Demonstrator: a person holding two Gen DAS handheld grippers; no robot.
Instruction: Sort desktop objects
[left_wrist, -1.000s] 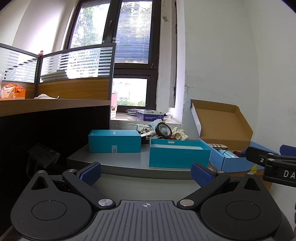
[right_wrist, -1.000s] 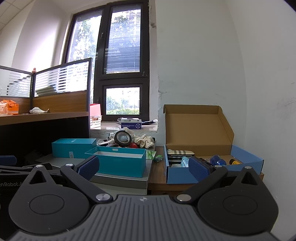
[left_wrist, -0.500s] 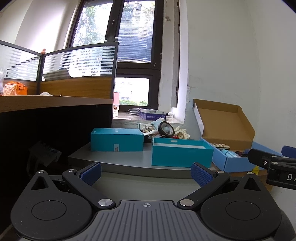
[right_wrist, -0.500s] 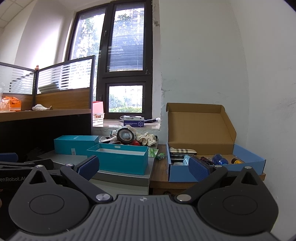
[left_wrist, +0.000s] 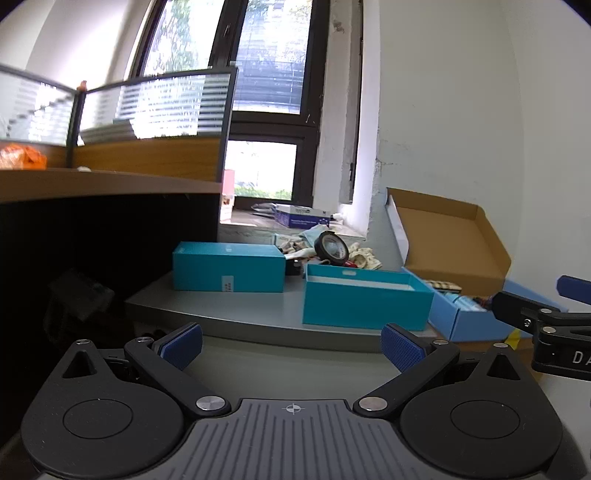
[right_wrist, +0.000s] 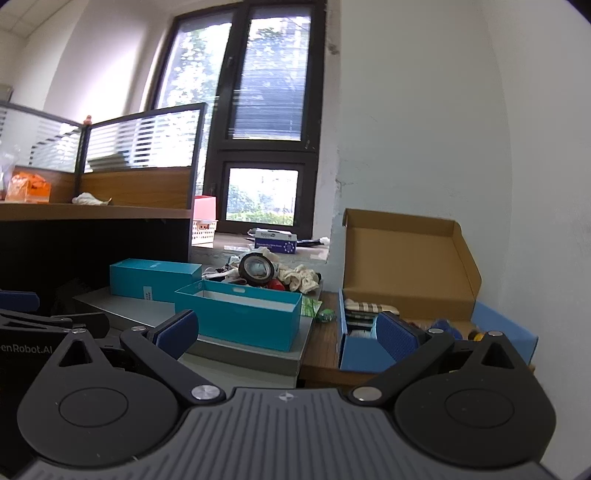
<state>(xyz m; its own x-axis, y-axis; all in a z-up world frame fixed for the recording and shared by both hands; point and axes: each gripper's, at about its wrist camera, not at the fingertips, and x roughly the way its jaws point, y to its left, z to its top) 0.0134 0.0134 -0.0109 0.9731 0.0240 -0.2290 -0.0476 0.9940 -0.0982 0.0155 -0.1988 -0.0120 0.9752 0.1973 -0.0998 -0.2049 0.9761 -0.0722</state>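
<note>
Desktop objects, a tape roll (right_wrist: 256, 269) and cloth pieces (right_wrist: 301, 277), lie in a far pile behind the open teal box (right_wrist: 238, 318), which looks empty. The blue box (right_wrist: 360, 352) on the right already holds some things. Left gripper (left_wrist: 291, 341) and right gripper (right_wrist: 286, 330) are wide open, holding nothing, so most sorting seems left.

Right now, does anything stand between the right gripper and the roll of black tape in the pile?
Yes. The open teal box sits directly in front of the tape roll, between it and the right gripper. Both jaws stand wide apart and empty. Rags crowd the roll's right side, so coming from above looks easier.
</note>
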